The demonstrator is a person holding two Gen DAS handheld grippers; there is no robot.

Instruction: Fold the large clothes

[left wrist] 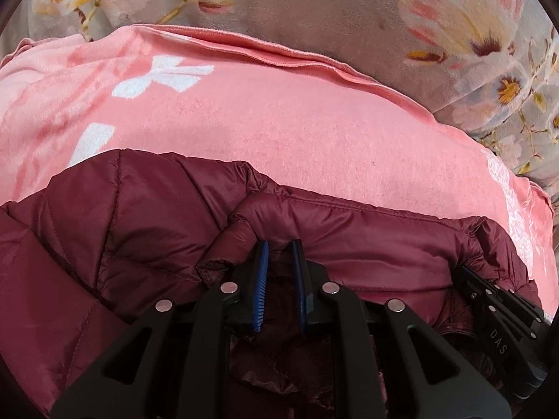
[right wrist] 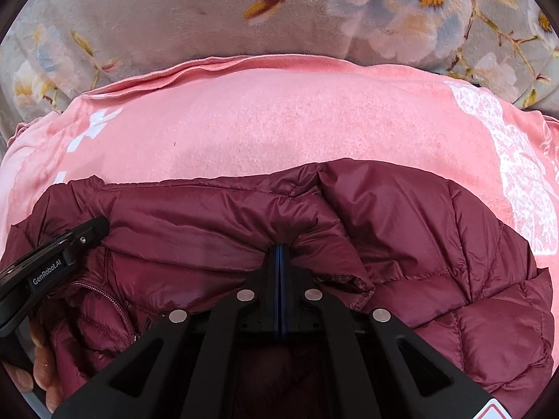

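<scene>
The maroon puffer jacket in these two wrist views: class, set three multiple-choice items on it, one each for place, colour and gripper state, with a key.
1. The maroon puffer jacket lies on:
A. a pink blanket
B. a wooden floor
C. a metal tray

2. The gripper pads are:
A. red
B. blue
C. yellow

3. The right gripper is:
A. wide open
B. out of view
C. shut on the jacket

Key:
1 A: pink blanket shows beyond the jacket.
2 B: left gripper shows blue pads.
3 C: right gripper pinches a fabric fold.
</scene>
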